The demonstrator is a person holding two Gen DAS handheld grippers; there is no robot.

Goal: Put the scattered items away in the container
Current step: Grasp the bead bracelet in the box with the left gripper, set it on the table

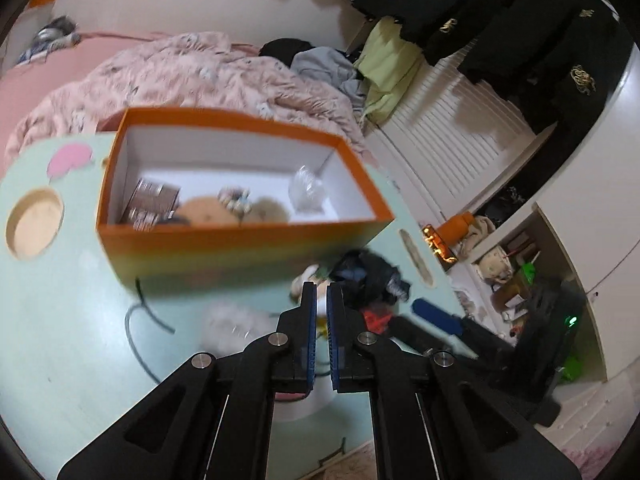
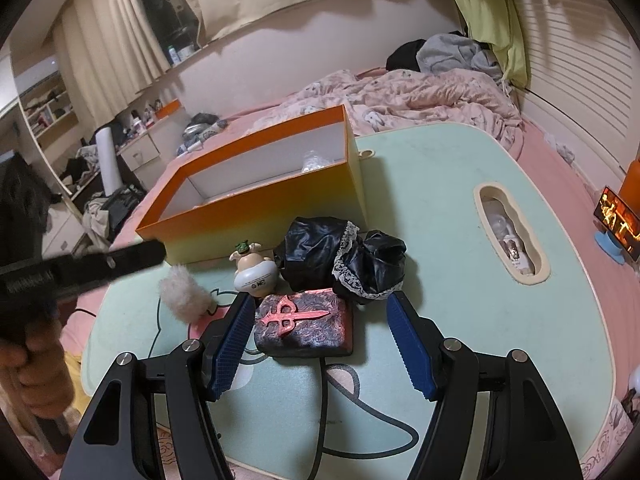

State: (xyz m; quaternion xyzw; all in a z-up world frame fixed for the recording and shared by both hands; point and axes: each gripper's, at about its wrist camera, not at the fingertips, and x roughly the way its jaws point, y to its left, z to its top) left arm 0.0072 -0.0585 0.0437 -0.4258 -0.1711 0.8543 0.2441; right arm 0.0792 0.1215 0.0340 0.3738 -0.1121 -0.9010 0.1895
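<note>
An orange box (image 1: 240,240) (image 2: 256,216) stands on the mint green table (image 2: 432,208) and holds several items, among them a brown round thing (image 1: 208,210) and a clear plastic piece (image 1: 306,188). My left gripper (image 1: 322,292) is shut and empty, above the table in front of the box. My right gripper (image 2: 320,308) is open around a dark box with a red dagger emblem (image 2: 304,326). Behind it lie a black lace-trimmed cloth (image 2: 344,256), a small pig figure (image 2: 256,272) and a white fluffy ball (image 2: 186,290).
A pink bed with a rumpled blanket (image 2: 400,96) lies behind the table. The table has an oval slot (image 2: 508,232) at the right and a round hole (image 1: 34,224) at the left. The left gripper's body (image 2: 80,268) reaches in from the left.
</note>
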